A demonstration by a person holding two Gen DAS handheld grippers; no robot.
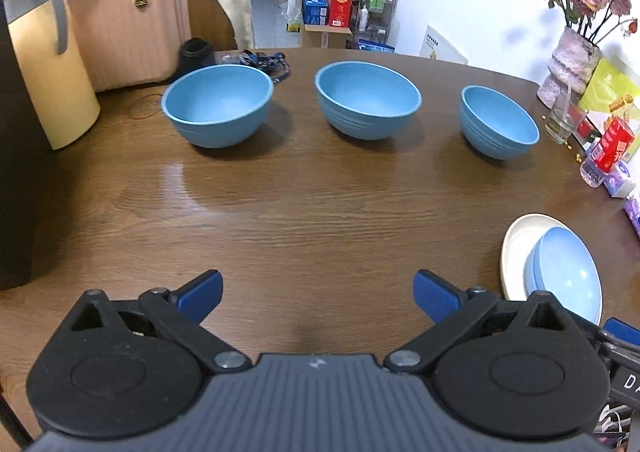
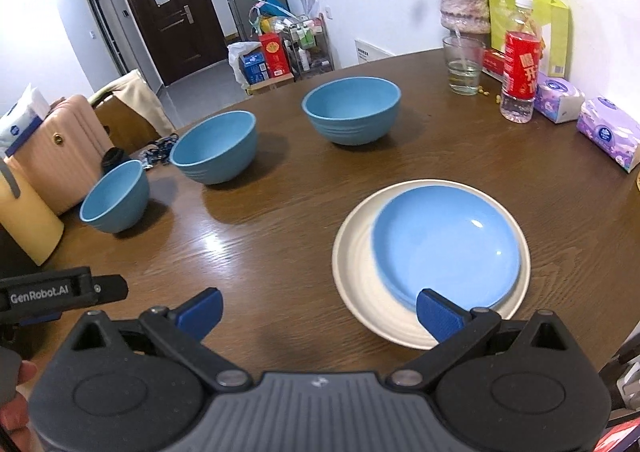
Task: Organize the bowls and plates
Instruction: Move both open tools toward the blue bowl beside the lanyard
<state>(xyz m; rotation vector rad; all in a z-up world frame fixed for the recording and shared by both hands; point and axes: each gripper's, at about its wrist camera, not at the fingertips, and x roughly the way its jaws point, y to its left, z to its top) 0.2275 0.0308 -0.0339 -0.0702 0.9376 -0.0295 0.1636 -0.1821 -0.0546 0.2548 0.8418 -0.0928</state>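
The round wooden table (image 2: 280,260) bears three blue bowls (image 2: 218,146) from nine to twelve o'clock, a white plate (image 2: 360,292) at four, a glass (image 2: 464,66) and tissue packs (image 2: 608,134) toward two.

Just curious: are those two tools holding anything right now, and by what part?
Nothing. The left tool and right tool are both open and empty above the table.

Left gripper (image 1: 318,294) and right gripper (image 2: 319,308), jaws wide apart.

3 blue bowls, 2 stacked plates on wood table

Bowls (image 1: 218,104) (image 1: 367,98) (image 1: 498,122) upright, empty, in a row, apart. Blue plate (image 2: 446,248) sits off-centre on white plate (image 2: 360,284), nearer than the row.
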